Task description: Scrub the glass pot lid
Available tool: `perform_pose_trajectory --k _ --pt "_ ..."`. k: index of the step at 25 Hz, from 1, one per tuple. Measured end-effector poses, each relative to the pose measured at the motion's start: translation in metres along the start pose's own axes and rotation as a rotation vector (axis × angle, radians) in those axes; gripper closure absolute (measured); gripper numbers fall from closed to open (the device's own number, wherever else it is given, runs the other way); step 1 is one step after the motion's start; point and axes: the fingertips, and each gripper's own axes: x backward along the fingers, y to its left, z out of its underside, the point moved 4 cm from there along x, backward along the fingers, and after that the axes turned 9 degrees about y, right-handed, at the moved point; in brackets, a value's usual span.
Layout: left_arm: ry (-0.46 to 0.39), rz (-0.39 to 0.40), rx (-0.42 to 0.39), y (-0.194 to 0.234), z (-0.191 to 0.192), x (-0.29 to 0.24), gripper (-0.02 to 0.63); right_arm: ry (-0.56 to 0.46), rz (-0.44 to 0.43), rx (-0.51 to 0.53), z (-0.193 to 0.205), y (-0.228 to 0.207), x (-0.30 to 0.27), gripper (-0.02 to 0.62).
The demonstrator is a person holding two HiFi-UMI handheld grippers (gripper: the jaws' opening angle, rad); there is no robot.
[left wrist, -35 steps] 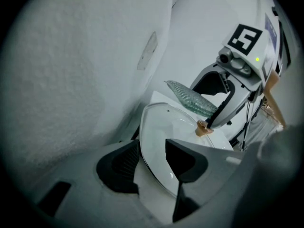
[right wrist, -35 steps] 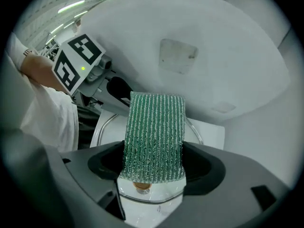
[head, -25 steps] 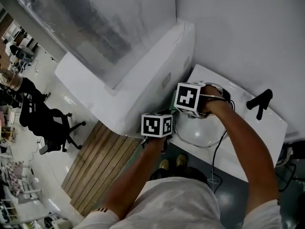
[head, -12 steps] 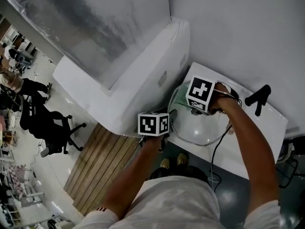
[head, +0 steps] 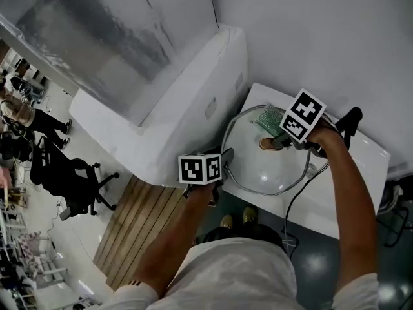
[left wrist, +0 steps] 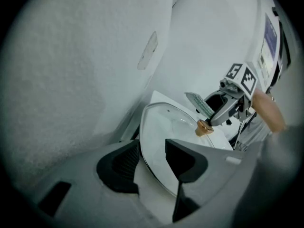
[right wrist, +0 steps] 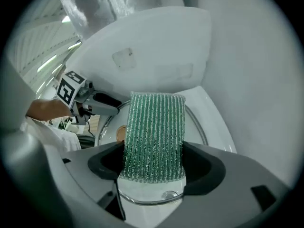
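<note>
Seen from above, a round clear glass pot lid (head: 258,173) with a metal rim and a small copper-coloured knob (head: 266,144) lies on a small white tabletop (head: 361,166). The left gripper (head: 226,157) is at the lid's near-left rim, its jaws fairly wide with one on each side of the rim, and it appears to clamp the rim to steady the lid. The right gripper (head: 276,130) points steeply down with its jaws closed on a green ribbed scouring pad (head: 268,116). The pad sticks out past the jaws over the lid's far side, beyond the knob, and whether it presses on the glass cannot be told. Scrubbing looks to be under way. The glass shows no suds or marks, so how much is cleaned is unclear, and the near half and the rim probably remain. Room is tight. The lid's left rim sits at the table's edge, close to a bulky white casing (head: 193,102), and a wall stands behind. The knob interrupts any straight stroke. A black lever-shaped fitting (head: 348,129) stands just beyond the right hand, with bare tabletop only to the right.
</note>
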Motion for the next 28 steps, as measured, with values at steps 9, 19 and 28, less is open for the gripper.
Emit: perform_pose_trajectory --k 9,19,28 --pt "0.003 0.002 0.002 0.0 0.0 -0.001 0.422 -0.16 0.019 -0.28 0.041 -0.034 0.005 0.247" --pt "0.003 0.004 0.0 0.0 0.0 0.0 0.422 -0.176 0.094 -0.356 0.069 -0.032 -0.01 0.247" --pt "0.002 0.003 -0.007 0.001 0.0 -0.001 0.422 -0.237 0.289 -0.145 0.047 0.028 0.041 0.247"
